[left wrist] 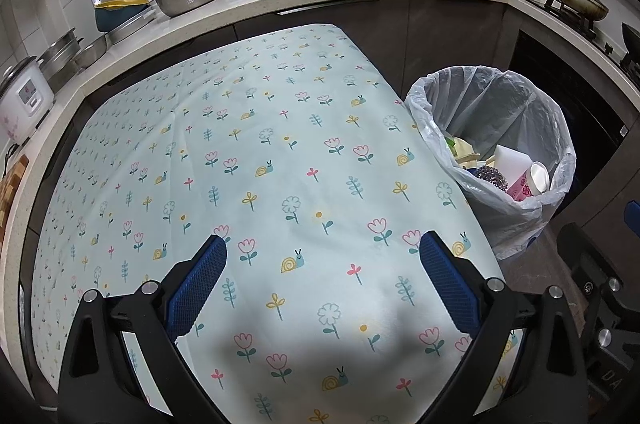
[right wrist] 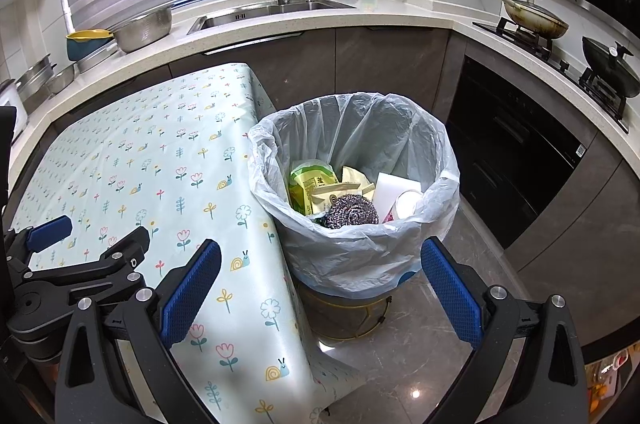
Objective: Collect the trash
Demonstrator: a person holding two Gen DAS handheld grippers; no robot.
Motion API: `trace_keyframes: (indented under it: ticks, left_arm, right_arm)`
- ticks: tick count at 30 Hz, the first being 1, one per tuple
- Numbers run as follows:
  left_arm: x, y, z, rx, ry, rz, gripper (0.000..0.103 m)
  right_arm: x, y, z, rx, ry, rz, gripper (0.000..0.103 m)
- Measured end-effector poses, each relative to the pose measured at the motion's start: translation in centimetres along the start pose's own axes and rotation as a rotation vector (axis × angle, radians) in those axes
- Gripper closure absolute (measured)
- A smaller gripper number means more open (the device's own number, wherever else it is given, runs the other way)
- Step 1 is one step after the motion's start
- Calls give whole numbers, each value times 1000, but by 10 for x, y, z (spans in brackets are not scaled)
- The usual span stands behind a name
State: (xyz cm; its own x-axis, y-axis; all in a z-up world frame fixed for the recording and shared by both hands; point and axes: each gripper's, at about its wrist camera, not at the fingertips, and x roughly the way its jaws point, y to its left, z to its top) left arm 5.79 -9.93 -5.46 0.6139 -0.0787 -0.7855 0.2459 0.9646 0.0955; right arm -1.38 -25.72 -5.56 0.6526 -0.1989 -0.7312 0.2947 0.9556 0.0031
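Beside the tabletop (left wrist: 280,151), the lined bin (right wrist: 352,256) holds the trash: a scouring pad (right wrist: 352,212), wrappers and a cup. Left gripper (left wrist: 322,278) and right gripper (right wrist: 320,284) hover wide and empty. Risk: a gripper could snag the loose liner and tip the bin.

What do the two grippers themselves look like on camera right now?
The left gripper and right gripper look alike: black angular plastic frames, silver round bolts at the joints, and two fingers faced with blue mesh-textured pads. No cables, hands or sleeves show.
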Motion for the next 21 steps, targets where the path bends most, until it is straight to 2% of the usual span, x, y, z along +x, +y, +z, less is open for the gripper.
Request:
trace_keyframes:
  ticks: [21]
  left_arm:
    - [1, -2, -1, 16, -13, -28, 10]
  right_arm:
    - [0, -4, 0, 15, -4, -7, 7]
